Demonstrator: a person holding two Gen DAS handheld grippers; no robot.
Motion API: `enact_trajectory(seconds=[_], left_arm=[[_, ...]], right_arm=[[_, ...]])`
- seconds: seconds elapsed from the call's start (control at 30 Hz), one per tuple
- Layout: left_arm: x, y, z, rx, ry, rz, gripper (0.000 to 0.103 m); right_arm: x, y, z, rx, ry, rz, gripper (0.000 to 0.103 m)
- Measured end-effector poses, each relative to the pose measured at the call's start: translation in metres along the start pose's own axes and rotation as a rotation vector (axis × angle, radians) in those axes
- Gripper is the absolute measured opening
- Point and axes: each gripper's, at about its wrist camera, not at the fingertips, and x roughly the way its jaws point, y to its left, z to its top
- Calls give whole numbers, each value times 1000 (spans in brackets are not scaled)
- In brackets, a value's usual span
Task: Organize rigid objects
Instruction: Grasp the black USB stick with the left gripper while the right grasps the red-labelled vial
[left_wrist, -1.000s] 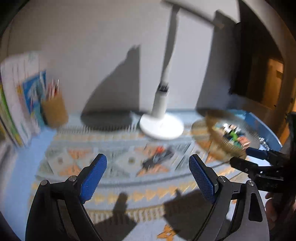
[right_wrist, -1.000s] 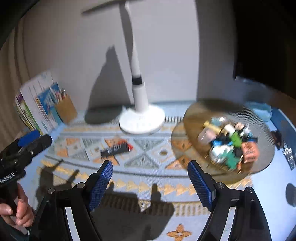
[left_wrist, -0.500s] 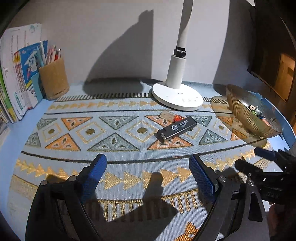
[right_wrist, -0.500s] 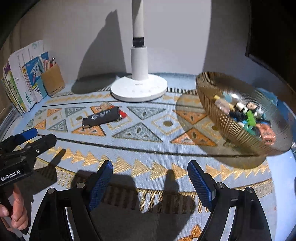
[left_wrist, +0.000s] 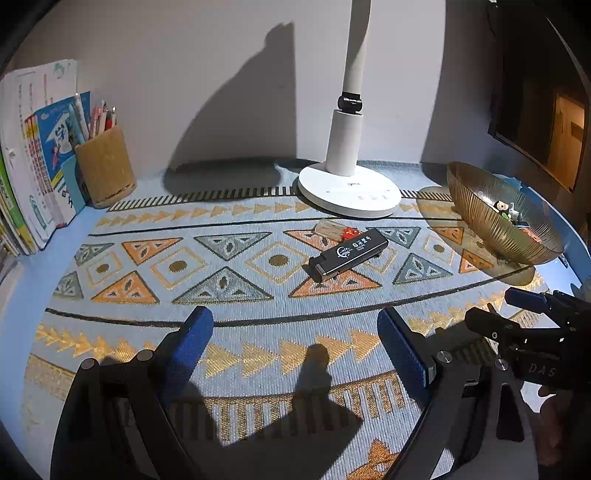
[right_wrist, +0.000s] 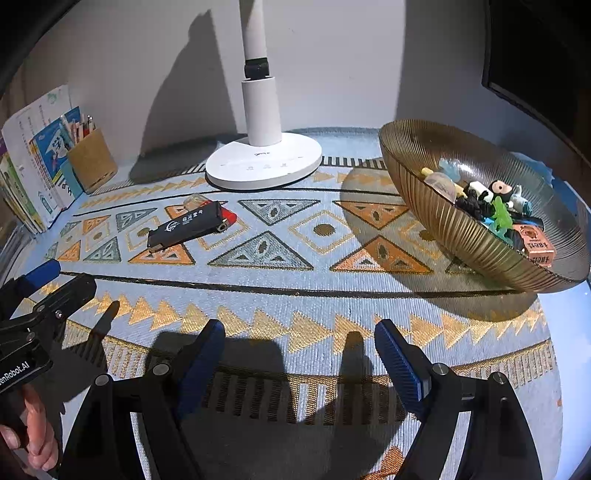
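Observation:
A black lighter-like stick (left_wrist: 349, 254) with white print lies on the patterned mat, also in the right wrist view (right_wrist: 186, 227). A red piece (right_wrist: 229, 218) and a clear piece (right_wrist: 195, 201) lie against it. A ribbed gold bowl (right_wrist: 461, 229) at the right holds several small objects; it also shows in the left wrist view (left_wrist: 491, 221). My left gripper (left_wrist: 295, 332) is open and empty, low over the mat in front of the stick. My right gripper (right_wrist: 299, 343) is open and empty, between stick and bowl.
A white lamp base (left_wrist: 349, 192) stands at the back centre. A cork pen cup (left_wrist: 105, 166) and upright books (left_wrist: 33, 155) stand at the back left. The wall runs close behind. The mat (right_wrist: 295, 258) covers a blue tabletop.
Both grippers have dropped lower and moved closer to the mat, and the views have steadied. Both jaws stay open. The objects have not moved.

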Motion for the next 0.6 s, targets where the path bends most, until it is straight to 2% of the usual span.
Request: enact_trajectory(seconds=[0.1,0.17,0.27,0.33,0.43,0.5,0.6], left_arm=[[8,3,3,0,52,-23,90],[16,8,9,-4,109,-85,90],[30,9,24,61,167,-142,90],[37,4,34,135,147,-133,90],[58,-14,49,281,140,-150,89],[72,-21,55,323,151,-180,87],[91,-29,67,354,165,-206,76]], right_arm=[[1,-4,1,18,7,19,82],[2,-9,1,37,22,43,82],[8,-16,6,56,75,118,82],[12,-16,13,44,103,155,82],[13,-9,32,-1,100,197,82],[16,-7,43,-16,96,210,82],[30,-1,56,-77,110,192,82]])
